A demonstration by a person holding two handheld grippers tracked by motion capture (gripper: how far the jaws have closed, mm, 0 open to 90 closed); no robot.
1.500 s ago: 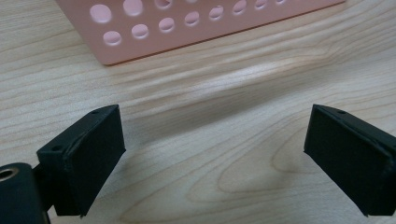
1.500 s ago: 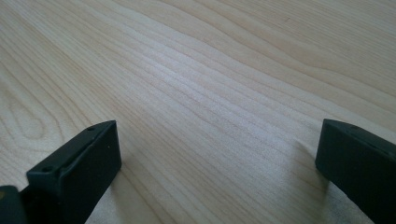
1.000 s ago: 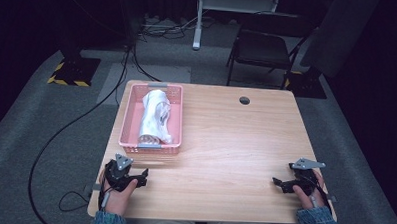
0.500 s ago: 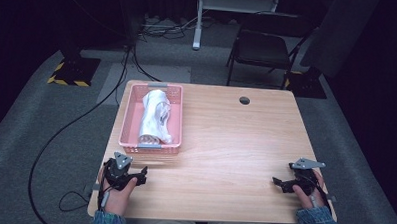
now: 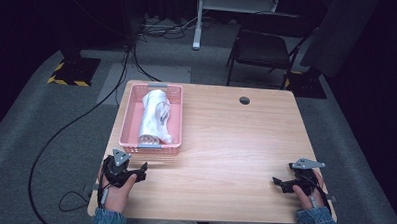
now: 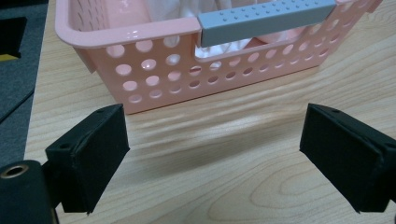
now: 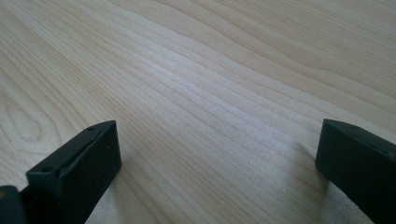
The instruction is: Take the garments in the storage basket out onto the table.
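High view, left to right: left gripper (image 5: pixel 140 170) sits spread wide, gripping nothing, just short of the pink perforated plastic basket (image 5: pixel 127 120) (white crumpled cloth (image 5: pixel 155 115) inside). Right gripper (image 5: pixel 279 183) is likewise spread wide over bare light wooden table (image 5: pixel 225 143).

The table (image 5: pixel 225 158) looks like pale wood or wood-look laminate, smooth with a soft satin sheen and wavy grain. At its far left, the pink basket (image 6: pixel 154 70) is glossy moulded plastic, its walls pierced with round holes; its grey handle (image 6: pixel 266 18) is matt plastic with a dotted texture. The white bundle (image 5: pixel 155 115) inside seems thin, crinkled and slightly shiny, like plastic film or cloth. The left gripper (image 6: pixel 212 140) and right gripper (image 7: pixel 217 158) carry matt black pads, rubbery or foam-like. The floor (image 5: pixel 45 131) is rough grey carpet.
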